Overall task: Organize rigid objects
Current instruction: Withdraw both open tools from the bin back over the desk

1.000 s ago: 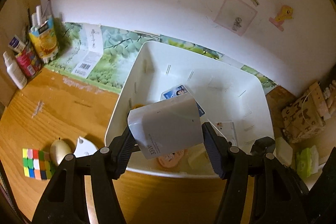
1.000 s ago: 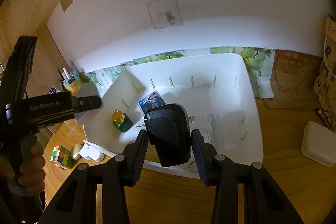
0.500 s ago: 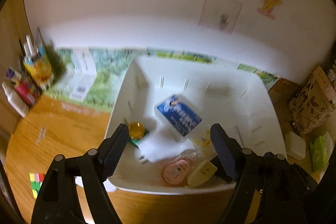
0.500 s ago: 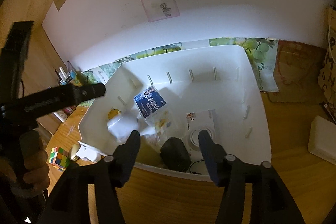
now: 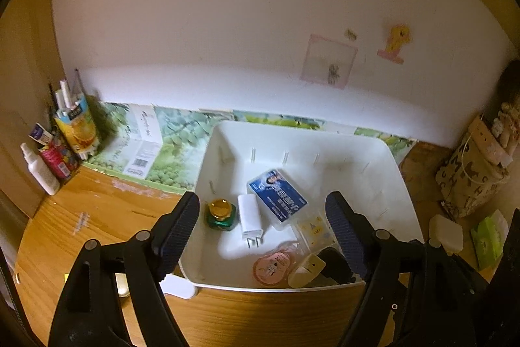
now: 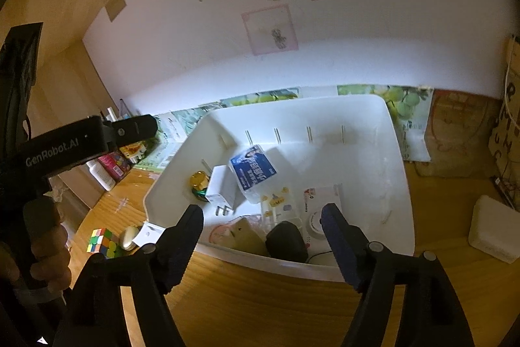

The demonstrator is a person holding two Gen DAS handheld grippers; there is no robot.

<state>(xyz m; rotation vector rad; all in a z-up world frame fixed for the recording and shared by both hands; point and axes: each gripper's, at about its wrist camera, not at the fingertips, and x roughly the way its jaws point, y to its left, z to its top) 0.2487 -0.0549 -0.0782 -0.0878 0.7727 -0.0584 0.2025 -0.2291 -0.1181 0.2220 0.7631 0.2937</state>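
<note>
Left wrist view: your left gripper [image 5: 262,218] hangs over the near rim of the white bin [image 5: 403,184] with its jaws spread wide and holding nothing. Inside the bin, the white charger [image 5: 249,217] lies flat, prongs toward you, between the green jar with a gold lid [image 5: 221,212] and the blue box [image 5: 277,195], touching the box. Right wrist view: your right gripper [image 6: 262,225] is likewise wide open and empty; the black adapter [image 6: 286,241] sits in the bin against its near wall, between the jaws. The colour cube [image 6: 99,241] rests on the table [image 6: 260,308], outside the bin's left corner.
</note>
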